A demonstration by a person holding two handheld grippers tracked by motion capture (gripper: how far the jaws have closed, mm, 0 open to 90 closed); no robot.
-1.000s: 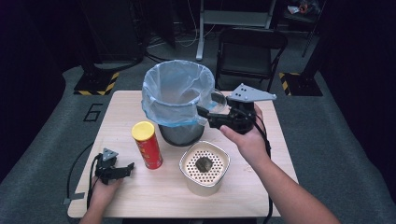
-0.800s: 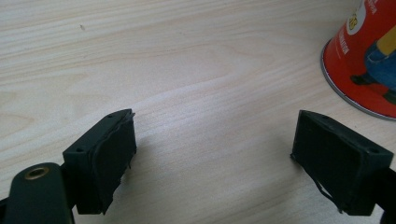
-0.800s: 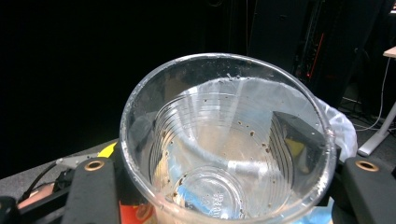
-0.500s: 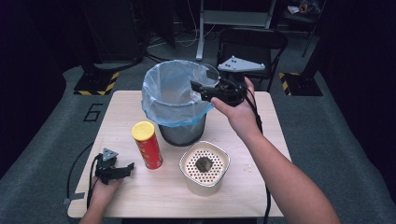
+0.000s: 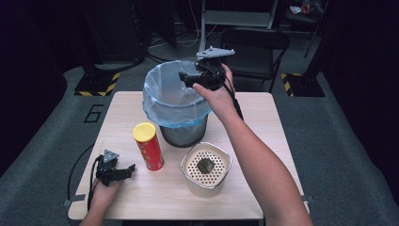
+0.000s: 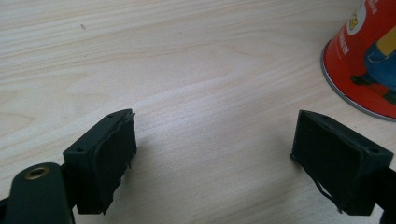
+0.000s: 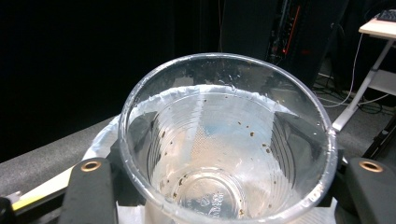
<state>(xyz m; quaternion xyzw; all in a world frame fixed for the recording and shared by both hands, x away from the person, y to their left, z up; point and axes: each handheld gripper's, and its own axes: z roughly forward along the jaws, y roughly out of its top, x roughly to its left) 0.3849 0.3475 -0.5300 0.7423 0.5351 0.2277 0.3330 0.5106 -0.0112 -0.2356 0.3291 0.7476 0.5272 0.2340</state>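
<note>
The right tongs [image 5: 188,77] are pinching a clear plastic cup [image 7: 226,144] above the lined bin [image 5: 175,101], its mouth facing the gripper's camera, long axis seemingly near level. The left tongs [image 6: 215,154] are resting spread on the counter [image 5: 263,141].

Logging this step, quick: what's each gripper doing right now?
Left gripper: open, holding nothing, low over the table by the red can.
Right gripper: shut on a clear plastic cup, over the lined bin.

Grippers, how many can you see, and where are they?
2. The left gripper rests on the table beside the red can; the right gripper holds a clear cup above the bin.
</note>
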